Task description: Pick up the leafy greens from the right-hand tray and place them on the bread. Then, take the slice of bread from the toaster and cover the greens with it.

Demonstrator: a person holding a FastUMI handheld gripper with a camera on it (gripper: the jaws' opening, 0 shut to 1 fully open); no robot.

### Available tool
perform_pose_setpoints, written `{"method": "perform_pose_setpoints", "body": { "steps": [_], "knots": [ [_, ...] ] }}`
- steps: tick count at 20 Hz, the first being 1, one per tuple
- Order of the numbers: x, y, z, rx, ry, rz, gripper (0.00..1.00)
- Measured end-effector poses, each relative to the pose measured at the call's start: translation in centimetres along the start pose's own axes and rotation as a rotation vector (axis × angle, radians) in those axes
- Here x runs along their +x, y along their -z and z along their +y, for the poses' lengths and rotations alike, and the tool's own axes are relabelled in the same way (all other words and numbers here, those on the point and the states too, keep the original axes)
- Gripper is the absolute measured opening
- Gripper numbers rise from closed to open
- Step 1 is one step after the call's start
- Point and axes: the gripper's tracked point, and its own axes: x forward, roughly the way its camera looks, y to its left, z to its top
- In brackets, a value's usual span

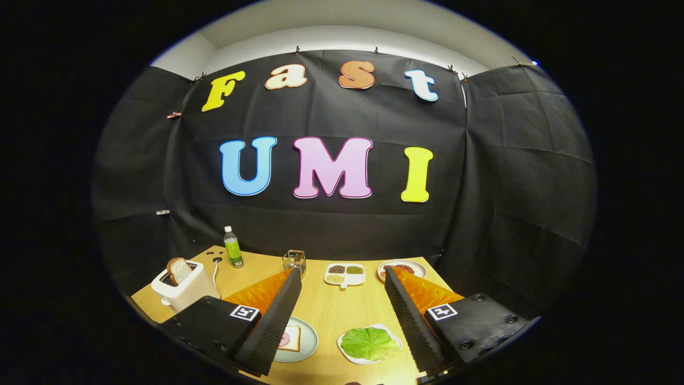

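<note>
the gripper (342, 321) hovers above the wooden table (331, 310), fingers spread wide and holding nothing. between them, nearest, the leafy greens (368, 343) lie flat on a white tray (344, 347) towards the right finger. left of it, a slice of bread (291, 338) sits on a plate (307, 345), partly behind the left finger. farther left, a toaster (184, 289) holds an upright bread slice (179, 270). no writing is legible.

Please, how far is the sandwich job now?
Nothing looks done yet. The leafy greens lie on their tray, and the bread on the plate is uncovered. The gripper hovers above, jaws open and empty. The toaster holds its slice. Both placements remain.
</note>
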Motion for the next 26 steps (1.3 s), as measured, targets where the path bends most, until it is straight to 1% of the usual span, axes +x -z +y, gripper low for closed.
{"method": "perform_pose_setpoints", "body": {
  "steps": [7, 15, 20, 23, 26],
  "knots": [
    [1.5, 0.8, 0.0, 0.012, -0.012, 0.033, 0.98],
    [3.4, 3.8, -1.9, -0.003, 0.003, 0.125, 0.98],
    [4.1, 8.4, -3.3, 0.014, -0.002, 0.249, 0.98],
    [4.5, 11.4, -3.9, -0.001, -0.026, 0.327, 0.98],
    [5.0, 15.1, -4.5, 0.027, -0.050, 0.422, 0.98]
  ]
}}
